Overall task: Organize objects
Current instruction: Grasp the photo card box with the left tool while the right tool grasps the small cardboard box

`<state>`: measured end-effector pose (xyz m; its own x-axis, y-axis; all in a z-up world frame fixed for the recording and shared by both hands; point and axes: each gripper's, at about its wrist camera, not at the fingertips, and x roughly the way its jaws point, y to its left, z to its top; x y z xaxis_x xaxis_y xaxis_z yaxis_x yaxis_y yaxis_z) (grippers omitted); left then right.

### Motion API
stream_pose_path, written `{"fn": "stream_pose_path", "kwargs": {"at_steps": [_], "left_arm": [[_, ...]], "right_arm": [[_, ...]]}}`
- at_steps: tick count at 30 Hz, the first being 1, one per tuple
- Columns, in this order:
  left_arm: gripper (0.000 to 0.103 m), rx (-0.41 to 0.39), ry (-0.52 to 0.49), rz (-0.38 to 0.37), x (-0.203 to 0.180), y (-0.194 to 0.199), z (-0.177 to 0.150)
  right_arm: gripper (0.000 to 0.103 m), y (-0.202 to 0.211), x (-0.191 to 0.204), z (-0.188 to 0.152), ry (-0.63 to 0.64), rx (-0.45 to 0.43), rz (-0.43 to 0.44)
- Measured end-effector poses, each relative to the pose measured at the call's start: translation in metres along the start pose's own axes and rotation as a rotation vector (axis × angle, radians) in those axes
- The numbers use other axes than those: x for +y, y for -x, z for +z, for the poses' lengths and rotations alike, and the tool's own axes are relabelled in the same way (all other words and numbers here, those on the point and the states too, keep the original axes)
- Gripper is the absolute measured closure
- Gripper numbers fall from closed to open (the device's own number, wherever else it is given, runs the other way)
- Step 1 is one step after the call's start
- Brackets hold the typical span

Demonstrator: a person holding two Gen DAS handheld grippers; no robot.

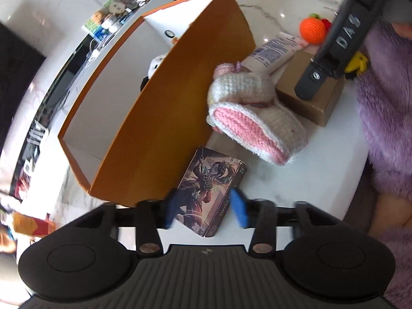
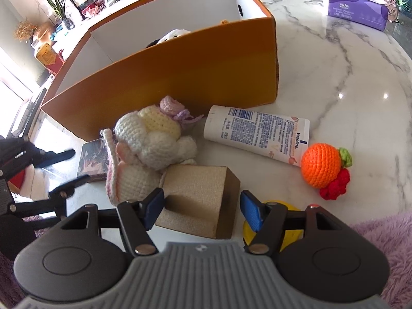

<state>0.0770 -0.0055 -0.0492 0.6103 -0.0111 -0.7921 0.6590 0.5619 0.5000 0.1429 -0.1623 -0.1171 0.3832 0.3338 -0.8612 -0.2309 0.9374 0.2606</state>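
An open orange box (image 1: 164, 118) with white inside stands on the marble table (image 2: 347, 82); a plush toy peeks from it (image 2: 175, 34). My left gripper (image 1: 206, 209) is open, its blue pads on either side of a printed card box (image 1: 208, 188) lying by the orange box, with gaps on both sides. My right gripper (image 2: 202, 209) is open around a brown cardboard block (image 2: 200, 198), not touching it. A crocheted white and pink bunny (image 2: 146, 154) lies between the two small boxes. A Vaseline tube (image 2: 257, 131) and a crocheted orange fruit (image 2: 322, 164) lie to the right.
A purple tissue pack (image 2: 355, 2) sits at the far right of the table. A yellow object (image 2: 285, 231) lies under my right finger. Purple fluffy fabric (image 1: 381, 103) borders the table's near edge. Shelves with clutter stand behind the orange box (image 2: 43, 38).
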Motion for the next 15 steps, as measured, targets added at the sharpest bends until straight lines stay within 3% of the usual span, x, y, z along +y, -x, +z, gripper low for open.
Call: {"fn": "stream_pose_path", "kwargs": {"at_steps": [6,15], "left_arm": [[0.03,0.022,-0.098,-0.022,0.005,-0.022,0.003],[0.025,0.045,-0.183,-0.082,0.011,-0.05,0.01]], "right_arm": [[0.035,-0.003,0.005,0.002,0.036,0.03,-0.012],[0.034,-0.006,0.002,0.001,0.03,0.05,-0.004]]}}
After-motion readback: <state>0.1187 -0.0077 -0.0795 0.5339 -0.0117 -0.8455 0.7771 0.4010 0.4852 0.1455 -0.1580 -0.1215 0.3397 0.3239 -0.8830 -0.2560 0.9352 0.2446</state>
